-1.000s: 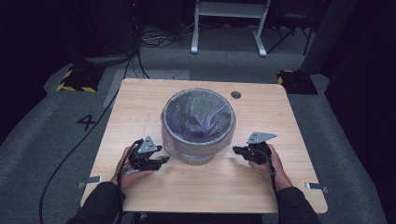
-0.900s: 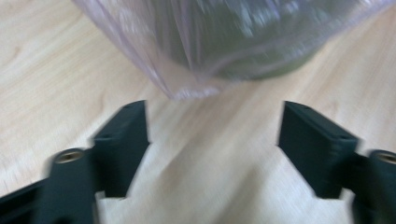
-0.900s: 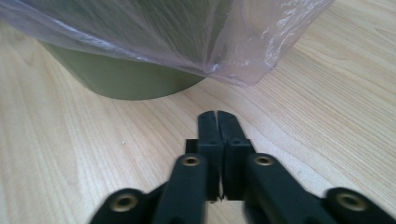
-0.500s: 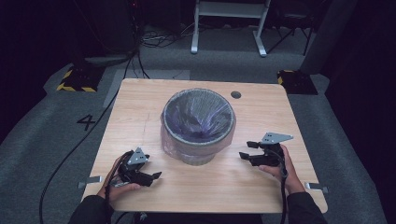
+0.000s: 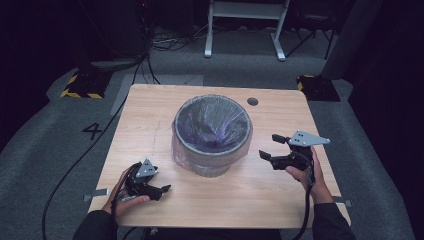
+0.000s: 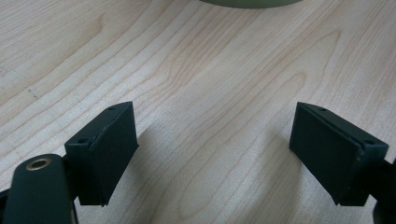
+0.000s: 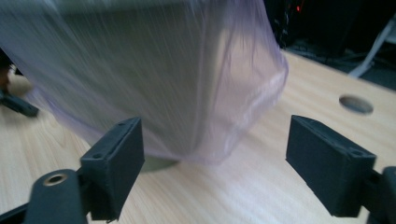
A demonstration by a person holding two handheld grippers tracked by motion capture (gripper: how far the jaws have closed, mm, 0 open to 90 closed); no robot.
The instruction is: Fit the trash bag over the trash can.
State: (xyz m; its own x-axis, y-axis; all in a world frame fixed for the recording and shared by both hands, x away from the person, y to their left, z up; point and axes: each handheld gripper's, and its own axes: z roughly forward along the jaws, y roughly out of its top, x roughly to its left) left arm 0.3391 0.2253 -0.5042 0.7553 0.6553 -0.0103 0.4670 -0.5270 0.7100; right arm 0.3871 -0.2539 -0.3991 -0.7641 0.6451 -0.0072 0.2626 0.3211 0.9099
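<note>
High view first: sitting at the middle of the wooden table [image 5: 150,125], a round bin [image 5: 212,131] lined with a thin purplish bag [image 5: 212,117], the bag's edge folded out over the rim and hanging down the outside wall. Resting low near the front left corner, the left gripper [image 5: 161,190], gripped in the left hand [image 5: 125,192] – well apart from the bin, pointing right across the boards. Hovering to the right of the bin, the right gripper [image 5: 269,147] in the right hand [image 5: 302,172], grey plate on top, pointing at the bin's side without touching it. Showing behind the bin, a small round hole [image 5: 252,101] in the tabletop; trailing off the left edge to the floor, a black cable [image 5: 75,165].

Left gripper view: looking along the left gripper [image 6: 212,135] at bare wood grain – jaws standing wide apart, gripping nothing. Peeking in at the top edge, the bin's greenish base [image 6: 245,3].

Right gripper view (blurred by motion): facing the draped bag [image 7: 154,70] close up, plastic hanging loose down to the table. Right gripper [image 7: 215,149] with jaws having just been opening, standing wide now, nothing between them – bag just beyond the pads, not pinched. Lying off to the right, the tabletop hole [image 7: 356,104].
</note>
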